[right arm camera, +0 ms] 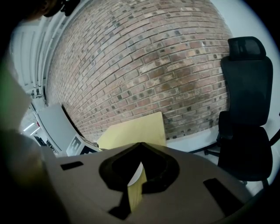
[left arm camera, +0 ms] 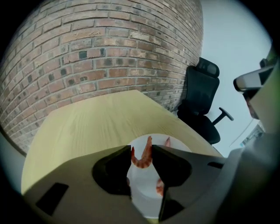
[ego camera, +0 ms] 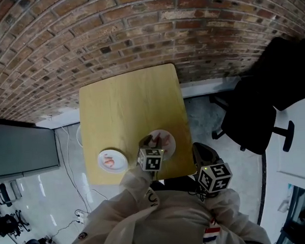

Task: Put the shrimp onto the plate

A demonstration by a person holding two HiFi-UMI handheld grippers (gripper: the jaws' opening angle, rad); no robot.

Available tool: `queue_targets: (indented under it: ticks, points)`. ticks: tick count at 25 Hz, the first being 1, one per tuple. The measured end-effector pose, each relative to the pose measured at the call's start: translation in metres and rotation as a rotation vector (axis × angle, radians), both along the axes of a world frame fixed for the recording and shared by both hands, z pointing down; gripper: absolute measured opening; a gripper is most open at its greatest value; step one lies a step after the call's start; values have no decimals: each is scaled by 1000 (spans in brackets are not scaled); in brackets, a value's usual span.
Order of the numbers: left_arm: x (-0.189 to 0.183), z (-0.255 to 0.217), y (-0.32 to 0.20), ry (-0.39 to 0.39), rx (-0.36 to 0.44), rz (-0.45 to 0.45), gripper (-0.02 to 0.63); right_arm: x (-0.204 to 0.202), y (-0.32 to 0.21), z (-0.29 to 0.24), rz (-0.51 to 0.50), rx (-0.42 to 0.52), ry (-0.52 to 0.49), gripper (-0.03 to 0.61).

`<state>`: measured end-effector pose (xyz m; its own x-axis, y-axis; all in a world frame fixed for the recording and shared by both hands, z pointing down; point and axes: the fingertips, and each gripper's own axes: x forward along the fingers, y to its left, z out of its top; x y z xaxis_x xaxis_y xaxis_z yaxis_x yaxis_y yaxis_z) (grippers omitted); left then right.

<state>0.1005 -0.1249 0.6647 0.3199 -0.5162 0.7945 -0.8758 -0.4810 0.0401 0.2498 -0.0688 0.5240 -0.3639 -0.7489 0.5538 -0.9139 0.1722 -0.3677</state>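
Note:
Two white plates lie near the front edge of the wooden table (ego camera: 131, 104). The left plate (ego camera: 119, 163) carries a pink shrimp (ego camera: 109, 161). Over the right plate (ego camera: 170, 148) hangs my left gripper (ego camera: 152, 141). In the left gripper view, my left gripper (left arm camera: 142, 151) is shut on a curled orange shrimp (left arm camera: 142, 157), which hangs above the right plate (left arm camera: 144, 192). Two more shrimps (left arm camera: 167, 141) lie on that plate. My right gripper (ego camera: 196, 145) sits off the table's right front corner with nothing in it. In the right gripper view, the right gripper (right arm camera: 140, 145) has its tips meeting.
A brick wall (ego camera: 137, 33) runs behind the table. A black office chair (ego camera: 254, 113) stands to the right on the pale floor. A dark screen (ego camera: 21, 151) is at the left. The far half of the table holds nothing.

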Motion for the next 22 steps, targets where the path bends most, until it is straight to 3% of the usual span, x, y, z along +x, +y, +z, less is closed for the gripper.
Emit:
queue_targets:
  ticks: [8,16,22]
  points:
    - [4,8,-1,48,-43,-39,153,4,-6,6,-4,-13,-4,23]
    - [9,14,0,45,-62,-29,153,9,-10,10,1,-24,-8,23]
    - [9,13,-1,62,-48,-35,153,4,-10,13,-10,-27,-8,23]
